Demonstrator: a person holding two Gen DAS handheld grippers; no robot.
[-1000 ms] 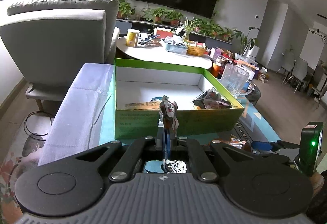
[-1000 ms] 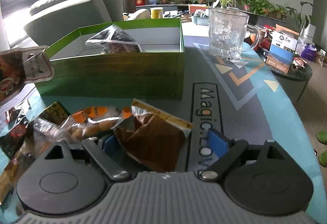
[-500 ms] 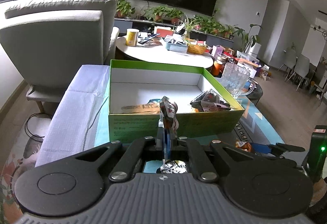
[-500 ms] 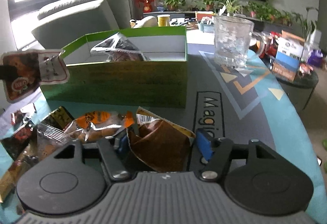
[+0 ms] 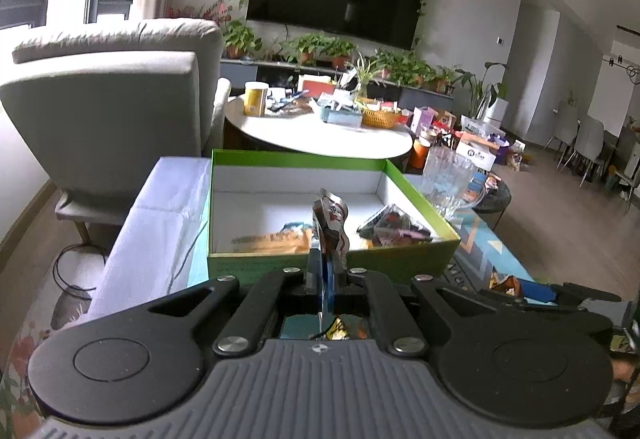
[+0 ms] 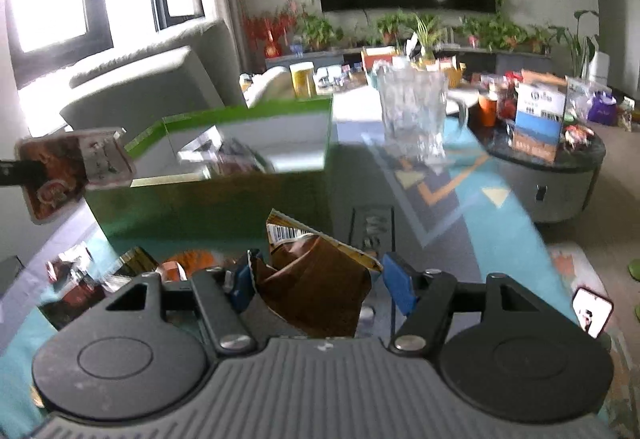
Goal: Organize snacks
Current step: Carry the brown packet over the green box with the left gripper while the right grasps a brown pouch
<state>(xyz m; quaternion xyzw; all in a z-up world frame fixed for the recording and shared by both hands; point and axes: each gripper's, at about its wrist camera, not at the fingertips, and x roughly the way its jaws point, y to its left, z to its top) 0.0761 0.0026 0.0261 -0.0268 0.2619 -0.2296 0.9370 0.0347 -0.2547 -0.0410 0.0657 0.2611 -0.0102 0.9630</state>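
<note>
My left gripper [image 5: 325, 266] is shut on a thin red-brown snack packet [image 5: 330, 225], seen edge-on and held upright just before the near wall of the green box [image 5: 296, 157]. An orange packet [image 5: 276, 241] and a dark packet [image 5: 394, 229] lie inside the box. The right wrist view shows that same held packet [image 6: 72, 175] at the far left, beside the green box [image 6: 224, 207]. My right gripper [image 6: 320, 281] is shut on a crumpled brown snack packet [image 6: 316, 279], raised off the mat. Loose snacks [image 6: 80, 279] lie on the mat at lower left.
A glass mug [image 6: 412, 123] stands on the patterned mat [image 6: 472, 199] right of the box. A dark round side table [image 6: 552, 175] with boxes is further right. Behind the box are a grey armchair [image 5: 108, 99] and a cluttered white round table [image 5: 320, 135].
Both grippers have risen, each keeping its packet. The left view now looks further down into the box. The brown packet has come up off the mat with the right gripper.
</note>
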